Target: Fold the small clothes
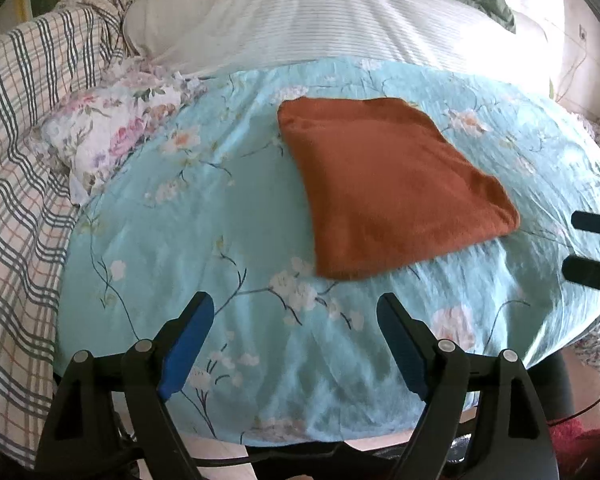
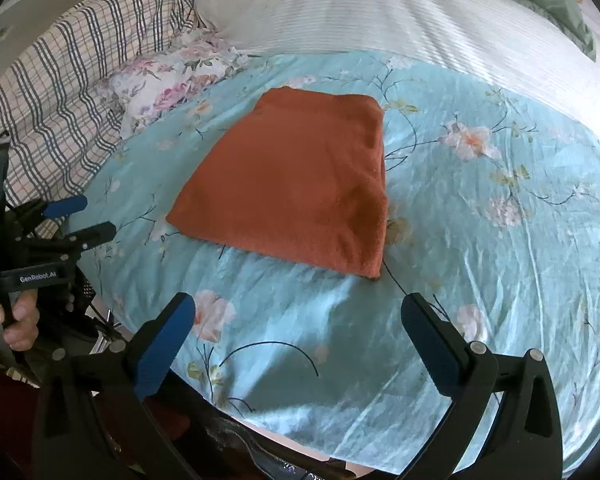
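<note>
The left gripper (image 1: 296, 308) hangs over the near edge of the bed with its blue-padded jaws spread wide and nothing between them. The right gripper (image 2: 298, 312) is the same: jaws apart, empty, poised above the cover. Each also shows at the edge of the other's view, on its own side of the cloth, both clear of it.

Just ahead of both lies the rust-orange cloth (image 1: 388, 184), flat on the pale blue floral bedspread (image 1: 204, 232). It already looks folded into a thick, roughly square pad, its edges fairly even and one near corner pointing toward the right gripper. Neither claw touches it.

The step in hand seems to be either one last fold or finishing off; from these views alone it cannot be settled which. If another fold is wanted, each gripper should take a corner on its own side of the near edge, pinching all the layers together so the stack does not slide apart, then carry the edge over low and level and lay it on the far edge. The cover is soft and wrinkled, so the lower finger should slip under the cloth alone, not snag the bedspread.

Further out, a floral pillow (image 1: 108, 128) and a checked quilt (image 1: 24, 152) lie to the left, with a striped white sheet (image 1: 300, 20) beyond
</note>
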Tool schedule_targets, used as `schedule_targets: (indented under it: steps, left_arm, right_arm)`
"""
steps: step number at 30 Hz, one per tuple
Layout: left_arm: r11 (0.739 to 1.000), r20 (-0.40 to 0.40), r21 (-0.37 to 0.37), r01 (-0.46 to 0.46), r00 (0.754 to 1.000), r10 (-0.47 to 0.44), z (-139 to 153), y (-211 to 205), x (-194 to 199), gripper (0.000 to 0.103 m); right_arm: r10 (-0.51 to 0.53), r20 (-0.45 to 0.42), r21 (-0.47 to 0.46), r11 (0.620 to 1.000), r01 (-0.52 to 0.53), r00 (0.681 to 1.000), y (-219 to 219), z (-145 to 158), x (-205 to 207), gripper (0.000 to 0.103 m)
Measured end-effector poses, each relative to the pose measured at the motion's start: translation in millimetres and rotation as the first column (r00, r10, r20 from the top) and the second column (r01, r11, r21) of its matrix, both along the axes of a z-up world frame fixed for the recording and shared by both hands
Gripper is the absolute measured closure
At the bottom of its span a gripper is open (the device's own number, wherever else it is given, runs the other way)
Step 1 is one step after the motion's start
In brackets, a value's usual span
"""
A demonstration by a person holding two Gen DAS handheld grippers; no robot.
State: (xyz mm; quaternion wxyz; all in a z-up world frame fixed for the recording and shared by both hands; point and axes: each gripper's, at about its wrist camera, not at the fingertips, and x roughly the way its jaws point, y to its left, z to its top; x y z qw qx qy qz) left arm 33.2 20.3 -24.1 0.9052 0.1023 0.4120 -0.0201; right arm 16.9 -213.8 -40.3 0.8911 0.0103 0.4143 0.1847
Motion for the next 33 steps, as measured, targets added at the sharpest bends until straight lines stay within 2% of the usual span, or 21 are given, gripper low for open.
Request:
schedule_targets:
  steps: [5,15,25,33]
  left_arm:
    - [0.996,-0.005,0.083,-0.022,1.000,0.022,-10,-10,17,0.019]
    - [0.994,-0.012,0.111,-0.011,1.000,0.012,-18,-18,36,0.019]
    - [0.995,-0.020,0.095,-0.025,0.999,0.027,-17,-16,53,0.019]
    - [0.998,-0.007,0.055,-0.024,1.000,0.025,-9,-13,58,0.019]
  right_arm:
    - [0.015,-0.037,0.009,1.000,-0.015,0.999,5,-15,19,0.000]
    - [0.046,-0.049,0.001,0.999,-0.046,0.998,16,-19,42,0.000]
    - [0.047,-0.021,-0.010,0.999,-0.047,0.999,14,-9,72,0.000]
    - [0.055,-0.016,-0.008,0.998,-0.055,0.998,19,-6,73,0.000]
